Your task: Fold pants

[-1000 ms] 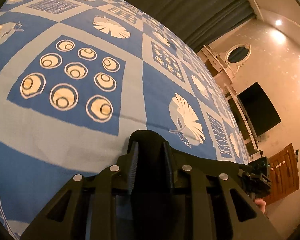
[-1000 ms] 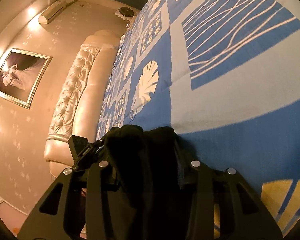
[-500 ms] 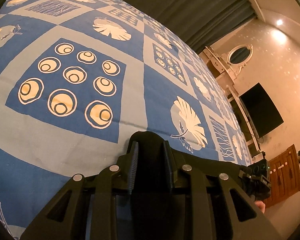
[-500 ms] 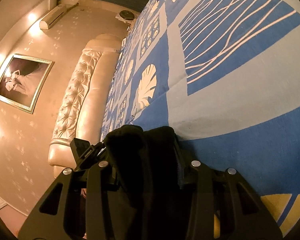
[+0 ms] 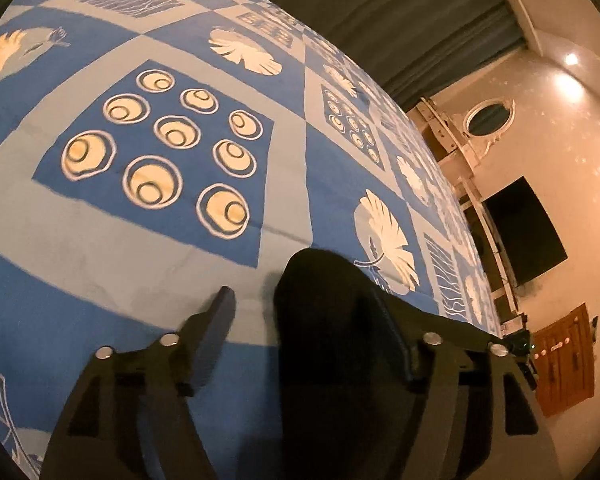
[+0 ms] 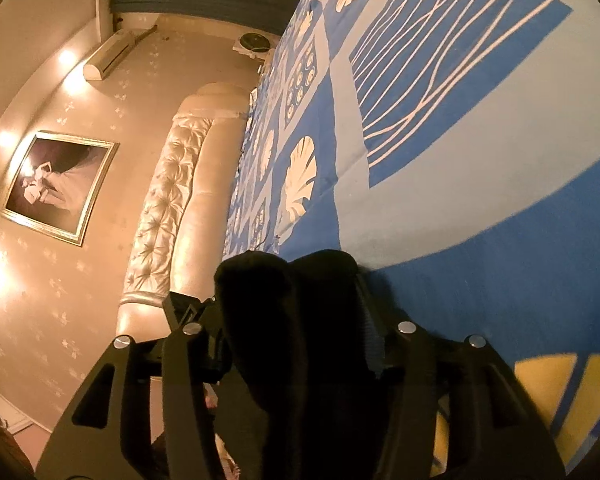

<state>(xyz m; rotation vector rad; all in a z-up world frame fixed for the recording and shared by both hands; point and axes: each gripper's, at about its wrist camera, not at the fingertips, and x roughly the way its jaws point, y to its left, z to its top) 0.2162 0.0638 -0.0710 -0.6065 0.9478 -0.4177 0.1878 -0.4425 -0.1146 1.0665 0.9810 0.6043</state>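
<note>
The black pants (image 5: pixel 324 320) lie bunched between the fingers of my left gripper (image 5: pixel 312 308), low over the blue patterned bedspread (image 5: pixel 172 216). The left jaws stand wide open, and the cloth rests against the right finger only. In the right wrist view the same black pants (image 6: pixel 292 320) fill the gap of my right gripper (image 6: pixel 296 300), which is shut on a thick fold of them. Most of the garment is hidden under both grippers.
The bed's cream tufted headboard (image 6: pixel 172 216) runs along the left of the right wrist view, under a framed picture (image 6: pixel 56 188). Dark curtains (image 5: pixel 380 12), a wall television (image 5: pixel 524 236) and a wooden cabinet (image 5: pixel 564 356) stand beyond the bed's far edge.
My left gripper has opened: its left finger has swung away from the black cloth, which it held shut before. My right gripper stays shut on the pants and has barely shifted.
</note>
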